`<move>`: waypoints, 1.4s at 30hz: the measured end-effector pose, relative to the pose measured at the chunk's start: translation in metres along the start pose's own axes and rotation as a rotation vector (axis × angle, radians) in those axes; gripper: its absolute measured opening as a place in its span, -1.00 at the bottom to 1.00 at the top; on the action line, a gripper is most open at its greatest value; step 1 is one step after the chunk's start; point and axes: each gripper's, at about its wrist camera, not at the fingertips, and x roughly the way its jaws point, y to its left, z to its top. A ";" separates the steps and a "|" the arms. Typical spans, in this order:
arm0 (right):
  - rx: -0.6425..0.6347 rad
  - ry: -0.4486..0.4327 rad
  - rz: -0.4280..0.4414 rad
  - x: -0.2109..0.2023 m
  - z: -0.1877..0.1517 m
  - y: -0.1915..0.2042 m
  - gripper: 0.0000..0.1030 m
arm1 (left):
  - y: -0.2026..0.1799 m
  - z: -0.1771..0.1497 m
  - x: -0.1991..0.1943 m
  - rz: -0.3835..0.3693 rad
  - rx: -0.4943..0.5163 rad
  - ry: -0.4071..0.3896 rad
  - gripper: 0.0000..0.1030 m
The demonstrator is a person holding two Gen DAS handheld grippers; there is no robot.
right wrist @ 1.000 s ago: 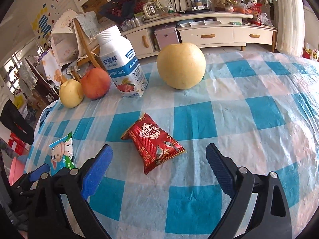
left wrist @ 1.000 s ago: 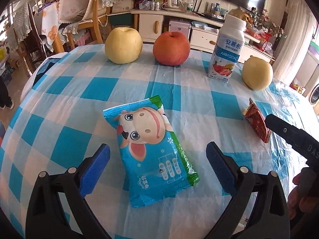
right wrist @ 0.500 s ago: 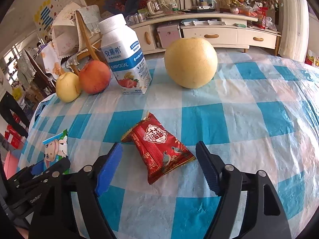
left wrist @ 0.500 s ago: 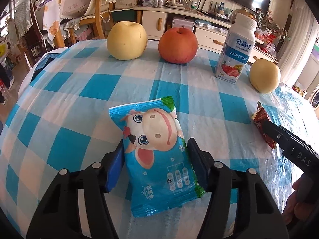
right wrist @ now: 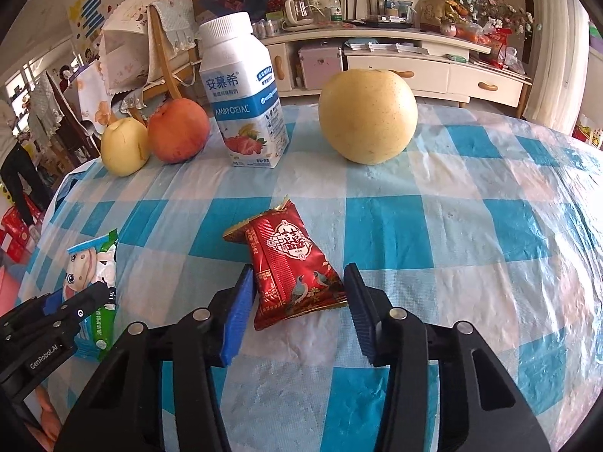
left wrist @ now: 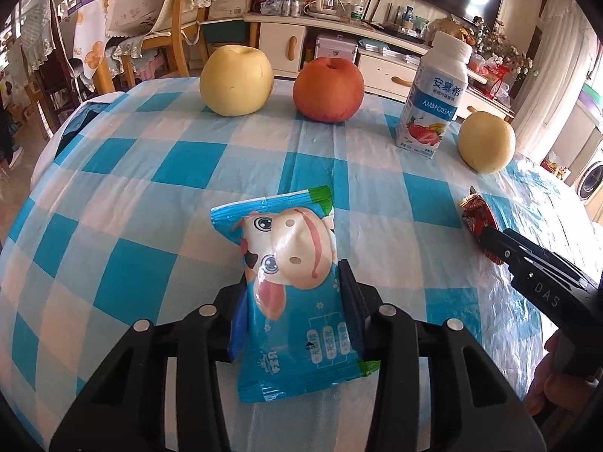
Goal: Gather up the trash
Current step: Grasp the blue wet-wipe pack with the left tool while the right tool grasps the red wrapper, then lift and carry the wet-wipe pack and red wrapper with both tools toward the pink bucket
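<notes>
left tool (left wrist: 294,297) clamps blue packet (left wrist: 290,293) | right tool (right wrist: 297,301) closing, flanks red packet (right wrist: 294,263) | both packets on worktop (right wrist: 471,233), none binned

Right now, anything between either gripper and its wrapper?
Nothing visible. The left gripper has just closed onto the blue wrapper, pads pressing its sides. The right gripper's jaws have been closing around the red wrapper, which lies between them with small gaps.
</notes>
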 end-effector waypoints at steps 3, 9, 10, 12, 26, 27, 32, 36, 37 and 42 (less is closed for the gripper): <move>-0.019 -0.014 -0.002 -0.004 0.000 0.005 -0.31 | 0.004 -0.003 -0.004 -0.010 -0.001 -0.002 -0.17; -0.040 -0.013 -0.002 -0.006 -0.002 0.008 -0.42 | 0.012 -0.013 -0.017 -0.032 -0.003 -0.009 -0.18; -0.036 -0.013 0.004 -0.007 -0.002 0.007 -0.44 | 0.013 -0.014 -0.021 -0.036 -0.003 -0.013 -0.18; -0.027 -0.014 0.019 -0.009 -0.002 0.005 -0.45 | 0.017 -0.017 -0.028 -0.045 -0.007 -0.020 -0.18; 0.008 0.001 0.070 -0.025 -0.009 -0.003 -0.80 | 0.048 -0.051 -0.078 -0.069 -0.011 -0.040 -0.18; 0.009 -0.001 0.074 -0.025 -0.009 -0.005 -0.78 | 0.051 -0.054 -0.080 -0.070 -0.017 -0.041 -0.18; 0.027 -0.012 0.066 -0.018 -0.002 -0.008 -0.01 | 0.065 -0.063 -0.083 -0.085 -0.052 -0.048 -0.18; 0.047 -0.010 0.057 -0.006 0.006 -0.009 0.18 | 0.072 -0.064 -0.079 -0.094 -0.056 -0.058 -0.18; 0.054 -0.004 0.065 -0.003 0.007 -0.009 0.21 | 0.074 -0.064 -0.078 -0.091 -0.052 -0.063 -0.18; -0.025 0.022 0.045 0.008 0.008 0.007 0.31 | 0.084 -0.062 -0.072 -0.098 -0.068 -0.066 -0.18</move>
